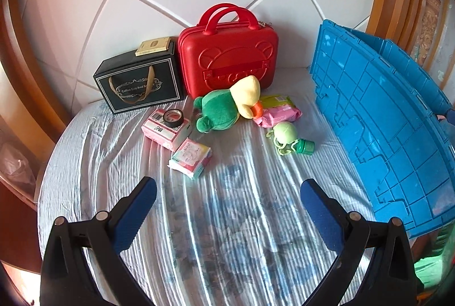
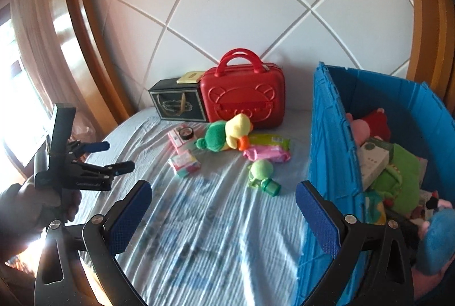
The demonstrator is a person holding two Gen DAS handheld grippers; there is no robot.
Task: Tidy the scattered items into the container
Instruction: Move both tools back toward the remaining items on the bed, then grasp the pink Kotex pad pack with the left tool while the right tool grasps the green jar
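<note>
Blue-padded fingers of the left gripper [image 1: 228, 190] stand spread wide with nothing between them, hovering above the striped bedsheet [image 1: 227, 235]. On the other hand, the right gripper [image 2: 223, 193] is likewise released and empty, its right finger close beside the near wall of the blue crate [image 2: 327, 141].

Nearest the jaws lies a small tissue pack [image 1: 191, 157], and just beyond it a pink carton [image 1: 163, 132] with a roll of black tape [image 1: 174, 118] resting on top. To the right, apart from these, sits a pale green ball toy [image 1: 285, 132] with a green cap [image 1: 306, 147] touching its cord. Further back, a green and yellow plush [image 1: 227, 107] lies against a pink wipes packet [image 1: 277, 112], a second green packet partly hidden behind it. A red carry case [image 1: 229, 61] and a black gift box [image 1: 139, 81] stand upright at the headboard (whether these count as scattered items cannot be told).

The crate, seen from the right wrist, already holds several plush toys and a white box [image 2: 372, 161], so the task is judged partly done. The step in hand appears to be selection of the next item. The next move calls for lowering one gripper over a single piece, probably the tissue pack or ball toy, and closing squarely; the flat pack will need a low, edge-on approach.
</note>
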